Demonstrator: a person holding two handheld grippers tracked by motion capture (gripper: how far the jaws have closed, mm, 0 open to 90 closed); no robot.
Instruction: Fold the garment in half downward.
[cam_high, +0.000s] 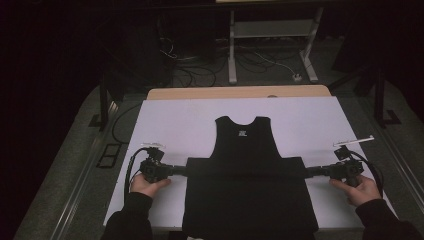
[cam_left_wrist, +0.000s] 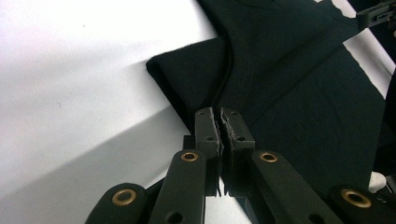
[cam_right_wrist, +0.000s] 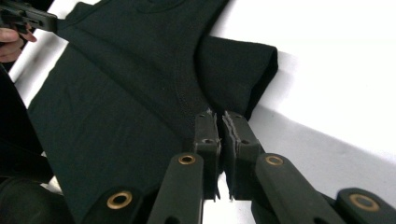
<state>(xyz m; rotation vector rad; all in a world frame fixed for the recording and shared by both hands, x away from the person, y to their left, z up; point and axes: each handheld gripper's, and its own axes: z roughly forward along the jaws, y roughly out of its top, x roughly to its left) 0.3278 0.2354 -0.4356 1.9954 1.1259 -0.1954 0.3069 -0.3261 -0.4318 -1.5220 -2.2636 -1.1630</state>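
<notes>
Cables (cam_high: 200, 67) and desk legs (cam_high: 232, 50) lie beyond table (cam_high: 175, 120), behind shirt (cam_high: 247, 175).

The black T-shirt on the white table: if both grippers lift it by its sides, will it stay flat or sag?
The black T-shirt looks like thin, soft, foldable cloth, so its middle would probably sag. It likely weighs little. Its hem overhangs the white table, so it may slide.

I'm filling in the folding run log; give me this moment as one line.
left gripper: shut on shirt, left edge | right gripper: shut on shirt, right edge | shirt: flat on table, sleeves folded in
</notes>
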